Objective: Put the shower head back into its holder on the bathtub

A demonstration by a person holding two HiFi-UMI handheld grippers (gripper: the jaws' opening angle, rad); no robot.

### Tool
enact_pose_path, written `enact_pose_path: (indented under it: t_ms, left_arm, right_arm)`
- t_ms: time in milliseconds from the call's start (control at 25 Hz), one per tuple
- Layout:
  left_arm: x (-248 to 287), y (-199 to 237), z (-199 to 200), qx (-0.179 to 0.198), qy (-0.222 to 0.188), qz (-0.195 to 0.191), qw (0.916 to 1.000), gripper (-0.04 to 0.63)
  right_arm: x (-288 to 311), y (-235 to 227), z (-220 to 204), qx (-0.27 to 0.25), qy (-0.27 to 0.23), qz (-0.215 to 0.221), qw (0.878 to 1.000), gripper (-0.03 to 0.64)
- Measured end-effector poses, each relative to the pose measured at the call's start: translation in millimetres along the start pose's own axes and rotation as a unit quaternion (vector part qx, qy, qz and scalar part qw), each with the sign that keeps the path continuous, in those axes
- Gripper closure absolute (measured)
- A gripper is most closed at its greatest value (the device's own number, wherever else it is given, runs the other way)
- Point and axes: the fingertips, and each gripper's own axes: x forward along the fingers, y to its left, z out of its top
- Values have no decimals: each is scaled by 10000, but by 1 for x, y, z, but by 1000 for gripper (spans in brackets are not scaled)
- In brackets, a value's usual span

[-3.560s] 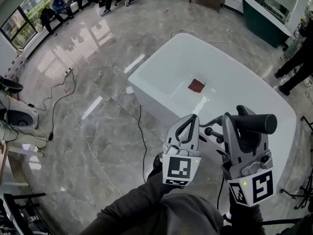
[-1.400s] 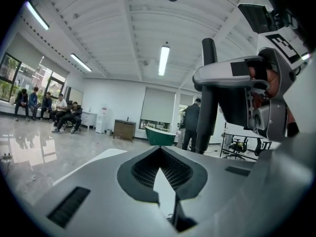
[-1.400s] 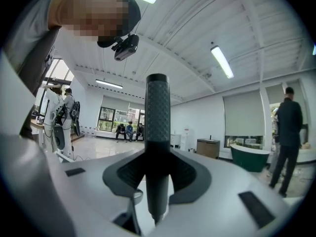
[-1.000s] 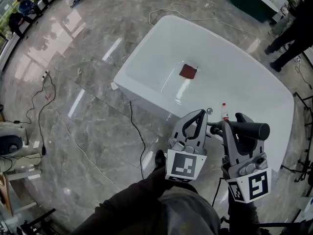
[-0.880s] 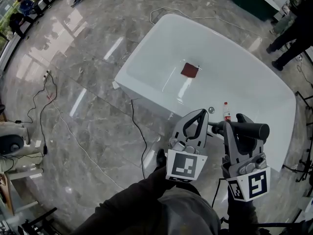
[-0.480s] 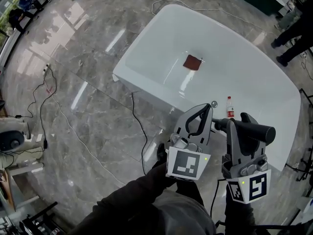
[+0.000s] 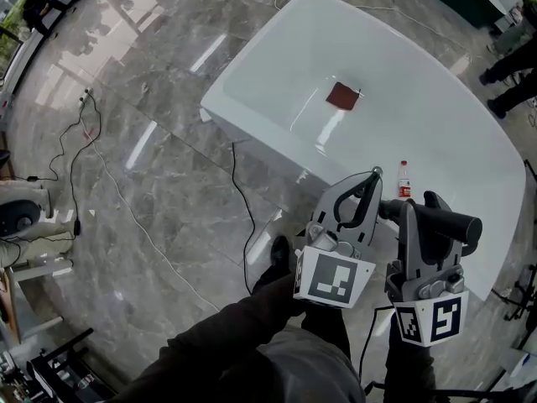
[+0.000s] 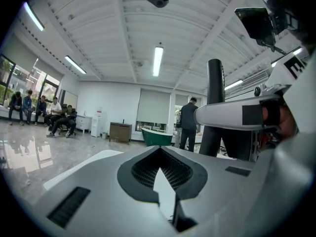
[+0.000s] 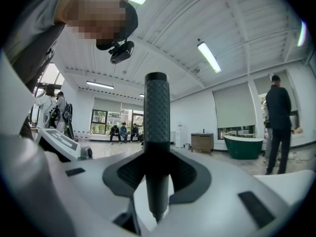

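The white bathtub (image 7: pixel 225 107) fills the upper right of the head view. The shower head (image 7: pixel 457 222), a dark textured cylinder, lies crosswise in my right gripper (image 7: pixel 422 205), which is shut on it over the tub's near rim. In the right gripper view its handle (image 9: pixel 157 127) stands upright between the shut jaws. It also shows in the left gripper view as a dark post (image 8: pixel 215 107). My left gripper (image 7: pixel 367 183) is shut and holds nothing, just left of the right one. A small chrome fitting (image 7: pixel 377 171) shows at its tips; I cannot tell whether it is the holder.
A small bottle with a red label (image 7: pixel 404 180) stands on the near rim. A red cloth (image 7: pixel 342 96) lies inside the tub. Cables (image 7: pixel 242 196) trail across the marble floor at the left. A person (image 9: pixel 278 127) stands beyond, near a green tub (image 9: pixel 244 146).
Both grippers have come closer to the tub's near rim, and the bottle has come into sight beside them. The shower head stays in the right gripper; the left stays shut.
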Motion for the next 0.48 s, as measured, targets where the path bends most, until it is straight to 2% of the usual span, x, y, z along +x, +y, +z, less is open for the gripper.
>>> enact_pose_path:
  t_ms: [480]
  left_arm:
    - [-1,11,-30,-40,1,26,10000,592]
  right_arm:
    - [13,6,-39,-7,51,37,10000,485]
